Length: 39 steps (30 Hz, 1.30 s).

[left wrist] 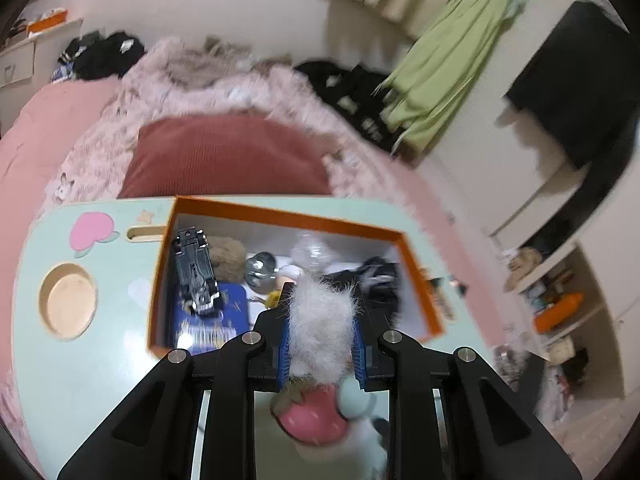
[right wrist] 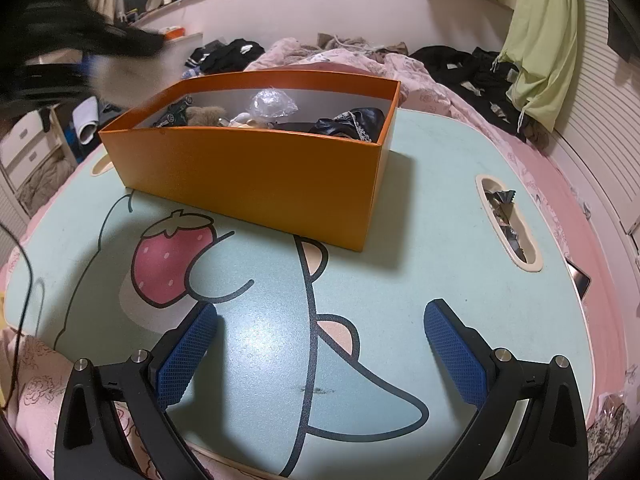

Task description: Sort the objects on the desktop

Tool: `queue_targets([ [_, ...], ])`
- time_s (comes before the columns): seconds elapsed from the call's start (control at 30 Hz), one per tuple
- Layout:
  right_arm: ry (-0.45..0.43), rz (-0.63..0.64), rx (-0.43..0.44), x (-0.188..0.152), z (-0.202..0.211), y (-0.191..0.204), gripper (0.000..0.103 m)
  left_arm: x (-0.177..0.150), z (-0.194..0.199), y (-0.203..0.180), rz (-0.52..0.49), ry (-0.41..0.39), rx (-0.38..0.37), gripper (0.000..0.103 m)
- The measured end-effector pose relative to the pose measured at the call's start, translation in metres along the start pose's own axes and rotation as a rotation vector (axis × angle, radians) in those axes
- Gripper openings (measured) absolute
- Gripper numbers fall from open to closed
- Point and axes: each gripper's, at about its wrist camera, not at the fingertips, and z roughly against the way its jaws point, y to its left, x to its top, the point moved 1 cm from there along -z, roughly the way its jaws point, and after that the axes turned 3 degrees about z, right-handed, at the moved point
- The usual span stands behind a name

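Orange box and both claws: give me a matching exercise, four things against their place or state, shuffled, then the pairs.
Things:
1. white fluffy item
2. black toy car
3. right claw
4. orange box

Places or states:
A. open over the bare tabletop, nothing between the pads
B. lying inside the box, along its left wall in the left wrist view
C. pinched between blue pads, near the box's front edge
D. standing on the pale green table, holding assorted items

Pairs: 1-C, 2-B, 3-A, 4-D
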Motion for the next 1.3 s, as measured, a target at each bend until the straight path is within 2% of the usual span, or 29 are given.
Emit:
queue_targets([
  [0.07,-0.001,0.000,0.000,-0.002,-0.002,-0.001,0.103,-0.010,0.013,-0.004,-0.013,-0.007,-0.026,0.025],
  [0.17,-0.001,0.000,0.000,-0.006,-0.005,-0.002,0.103,-0.040,0.018,-0.003,-0.037,0.012,-0.021,0.025],
  [0.27,-0.001,0.000,0.000,-0.006,-0.005,-0.002,0.103,-0.062,0.002,0.002,-0.034,0.039,-0.020,0.027],
  [0.3,-0.001,0.001,0.000,-0.007,-0.006,-0.002,0.103,-0.066,-0.004,0.007,-0.027,0.042,-0.018,0.032],
  [0.33,-0.001,0.000,0.000,-0.007,-0.006,-0.002,0.103,-0.072,-0.014,0.012,-0.020,0.055,0.021,0.036],
  [0.37,-0.001,0.000,0.000,-0.007,-0.006,-0.002,0.103,-0.076,-0.020,0.015,-0.018,0.062,0.054,0.046],
  [0.43,-0.001,0.001,-0.001,-0.007,-0.006,-0.003,0.103,-0.082,-0.025,0.023,-0.008,0.068,0.118,0.046],
  [0.5,-0.001,0.000,0.000,-0.008,-0.007,-0.003,0.103,-0.085,-0.018,0.027,0.011,0.059,0.107,0.049],
  [0.53,-0.001,0.000,0.000,-0.008,-0.007,-0.003,0.103,-0.088,-0.010,0.029,0.011,0.048,0.101,0.055],
  [0.57,-0.001,0.001,0.000,-0.008,-0.007,-0.003,0.103,-0.091,-0.003,0.027,-0.002,0.040,0.104,0.073],
  [0.6,-0.001,0.001,-0.001,-0.008,-0.007,-0.003,0.103,-0.096,0.002,0.026,-0.027,0.034,0.114,0.084],
  [0.67,-0.001,0.001,0.000,-0.009,-0.008,-0.004,0.103,-0.107,0.006,0.022,-0.103,0.037,0.144,0.084],
  [0.73,-0.002,0.001,-0.001,-0.009,-0.008,-0.004,0.103,-0.122,-0.006,0.019,-0.181,0.104,0.198,0.084],
  [0.77,0.000,0.001,-0.001,-0.010,-0.009,-0.004,0.103,-0.130,-0.016,0.015,-0.219,0.145,0.230,0.089],
  [0.8,-0.003,0.003,-0.003,-0.010,-0.008,-0.004,0.103,-0.137,-0.024,0.007,-0.305,0.143,0.299,0.099],
  [0.83,-0.002,0.004,-0.004,-0.010,-0.008,-0.005,0.103,-0.139,-0.029,0.004,-0.313,0.156,0.284,0.103],
  [1.03,-0.005,0.014,-0.006,-0.014,-0.007,-0.003,0.103,-0.135,-0.035,0.006,-0.297,0.155,0.293,0.103],
  [1.13,-0.088,0.031,0.013,-0.001,0.013,-0.002,0.103,-0.136,-0.035,0.003,-0.297,0.146,0.295,0.103],
  [1.2,-0.139,-0.001,0.076,0.020,0.027,-0.003,0.103,-0.135,-0.034,0.002,-0.295,0.143,0.297,0.103],
  [1.27,-0.146,-0.036,0.146,0.052,0.035,-0.004,0.096,-0.136,-0.032,0.003,-0.293,0.140,0.299,0.103],
  [1.3,-0.132,-0.047,0.166,0.069,0.034,-0.005,0.086,-0.135,-0.032,0.004,-0.292,0.139,0.300,0.103],
])
